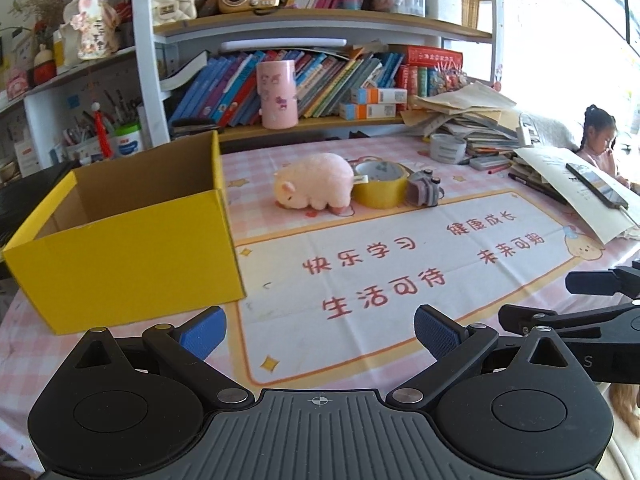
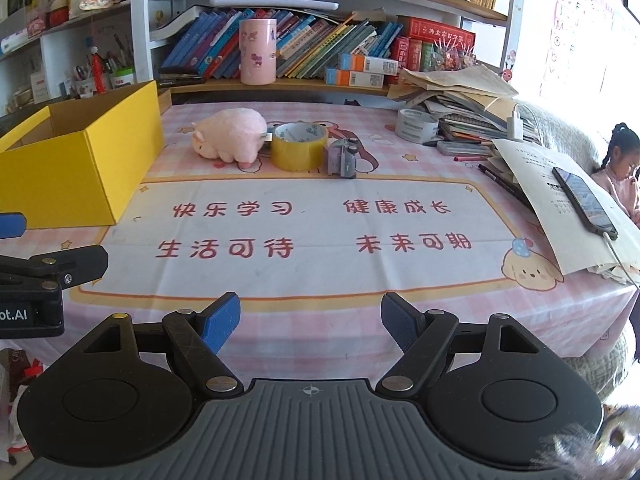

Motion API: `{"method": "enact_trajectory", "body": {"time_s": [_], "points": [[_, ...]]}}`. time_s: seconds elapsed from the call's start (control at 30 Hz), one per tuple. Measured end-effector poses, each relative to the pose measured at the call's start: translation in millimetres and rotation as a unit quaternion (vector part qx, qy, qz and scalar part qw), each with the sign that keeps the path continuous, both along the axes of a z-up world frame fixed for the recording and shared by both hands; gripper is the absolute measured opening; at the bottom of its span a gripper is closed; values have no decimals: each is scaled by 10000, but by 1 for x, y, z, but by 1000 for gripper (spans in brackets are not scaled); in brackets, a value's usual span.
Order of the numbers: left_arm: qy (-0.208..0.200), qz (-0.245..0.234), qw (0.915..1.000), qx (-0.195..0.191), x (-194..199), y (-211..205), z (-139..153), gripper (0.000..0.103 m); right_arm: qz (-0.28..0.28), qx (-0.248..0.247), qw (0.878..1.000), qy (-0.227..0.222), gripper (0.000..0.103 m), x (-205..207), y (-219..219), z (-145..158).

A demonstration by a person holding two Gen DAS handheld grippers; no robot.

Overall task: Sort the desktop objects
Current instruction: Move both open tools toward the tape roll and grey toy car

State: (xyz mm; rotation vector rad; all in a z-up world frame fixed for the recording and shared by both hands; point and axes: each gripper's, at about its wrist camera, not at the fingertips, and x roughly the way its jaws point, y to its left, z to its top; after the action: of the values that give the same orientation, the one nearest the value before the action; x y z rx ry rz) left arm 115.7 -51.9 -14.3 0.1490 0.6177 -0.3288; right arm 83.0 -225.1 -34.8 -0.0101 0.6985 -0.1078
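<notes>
Across the desk mat (image 2: 304, 272), well ahead of both my claws, the pink plush pig (image 2: 230, 136), the yellow tape roll (image 2: 298, 148) and a small grey toy (image 2: 344, 158) sat in a touching row. The open yellow box (image 1: 132, 248) stood ahead-left. My left gripper (image 1: 320, 332) and right gripper (image 2: 310, 320) hung low near the mat's front edge, jaws apart, holding nothing.

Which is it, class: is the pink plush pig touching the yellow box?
Apart: the right wrist view shows bare tablecloth between pink plush pig and yellow box.
</notes>
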Motion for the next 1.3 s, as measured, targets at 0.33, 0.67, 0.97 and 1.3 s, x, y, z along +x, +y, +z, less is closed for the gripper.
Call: {"method": "enact_trajectory", "body": {"time_s": [0.33,0.67,0.97,1.3], "points": [[138,-46,9999,-91,30,-25,-8,102,119,-114,9996,211,76,36,-20,-4],[131,38,9998,-133,65,-55,-5,102,286,-182,9991,262,76,79,-50,-1],[79,266,9996,-10,103,-84,-2,102,475,-62,9987,153,76,127,-85,4],[134,755,9967,256,154,-100,-3,102,771,268,9961,331,76,186,-109,-7]]}}
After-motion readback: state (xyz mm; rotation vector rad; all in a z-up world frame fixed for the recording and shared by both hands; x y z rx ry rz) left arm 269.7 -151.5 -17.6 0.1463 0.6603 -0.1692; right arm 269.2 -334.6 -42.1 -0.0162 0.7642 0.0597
